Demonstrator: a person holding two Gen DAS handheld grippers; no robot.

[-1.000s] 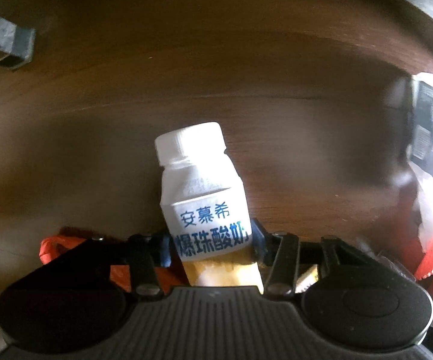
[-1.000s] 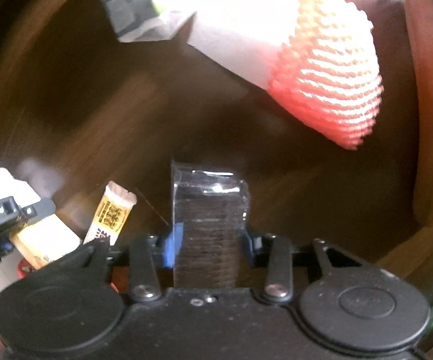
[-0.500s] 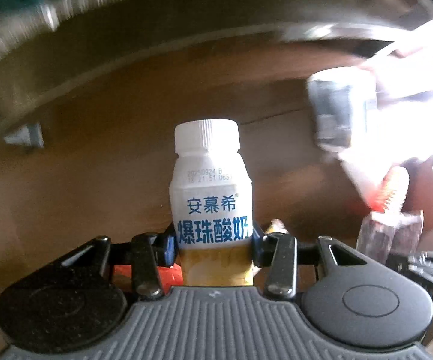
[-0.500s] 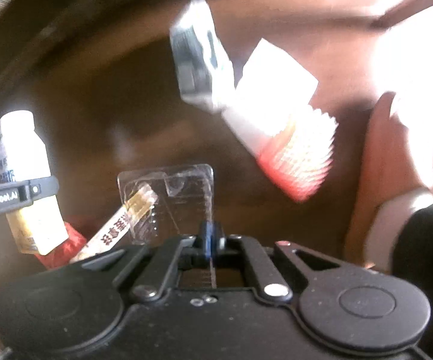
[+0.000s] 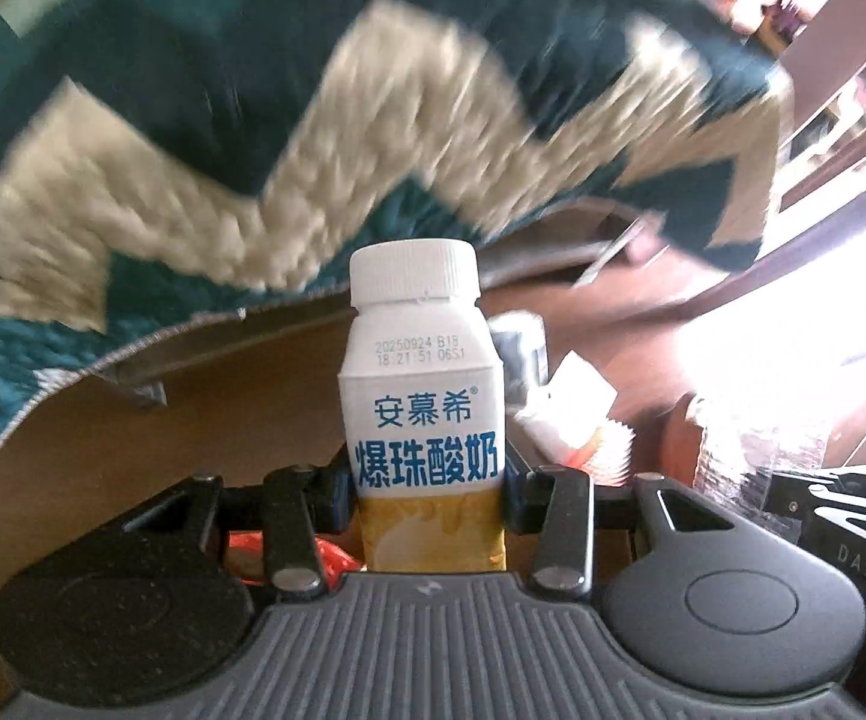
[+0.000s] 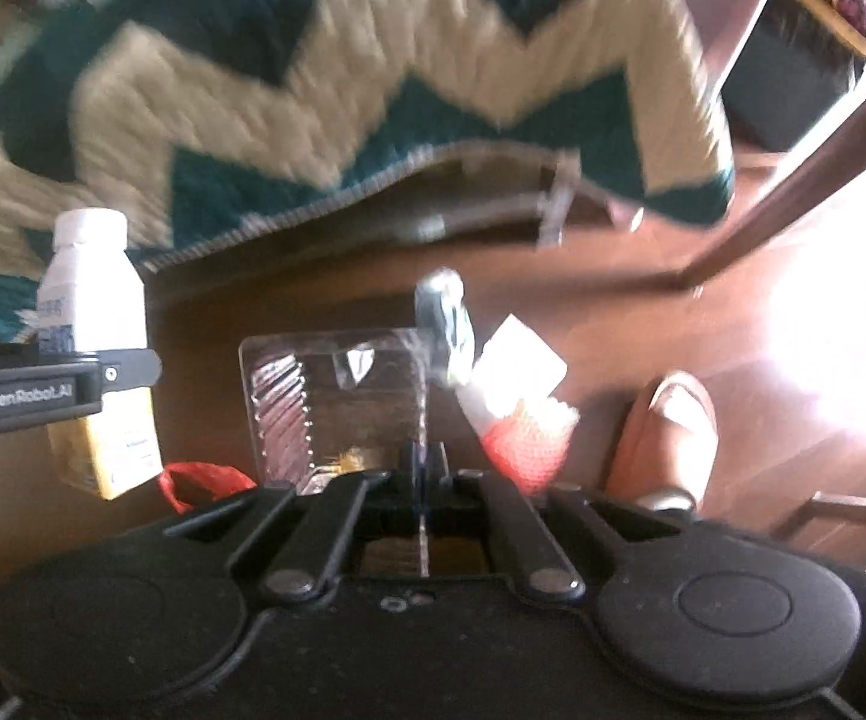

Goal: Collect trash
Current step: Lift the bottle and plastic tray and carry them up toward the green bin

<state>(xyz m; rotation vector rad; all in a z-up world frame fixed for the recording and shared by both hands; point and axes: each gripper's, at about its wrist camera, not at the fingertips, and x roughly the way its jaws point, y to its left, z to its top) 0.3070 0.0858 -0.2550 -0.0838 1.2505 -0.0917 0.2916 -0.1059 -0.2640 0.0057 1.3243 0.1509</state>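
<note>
A: Left wrist view first. Left gripper point(image 5: 426, 483) clamped on a small white plastic yoghurt bottle with blue lettering and a yellow base point(image 5: 423, 420), jaws pinching it at the label's lower edge, cap up. Held low on the body, probably so the bottle stays upright and cannot tip out sideways.

B: Agreed. Beyond it, a teal-and-cream zigzag rug point(image 5: 252, 150) over brown wooden floor point(image 5: 222, 408), blurred. More litter down there: a white paper slip point(image 5: 571, 408) and a red-and-white fluted paper cup point(image 5: 604, 456), lying together to the right of the bottle. Something red point(image 5: 330, 558) under the fingers, unclear what.

A: Right wrist view now. Right gripper point(image 6: 423, 483) with jaws pressed together on the thin edge of a clear ribbed plastic tray point(image 6: 336, 402). Pinched by the wall because a flimsy open shell offers nothing else firm to squeeze.

B: Tray hanging forward of the fingers, well above the floor. Bottle visible at left in the other gripper. On the floor: a silvery crumpled wrapper point(image 6: 445, 324), the slip, the cup, a red scrap point(image 6: 204, 480), and a brown shoe point(image 6: 667, 438) at right.

A: Both pieces of trash aloft, then; no bin in sight in either view.
</note>
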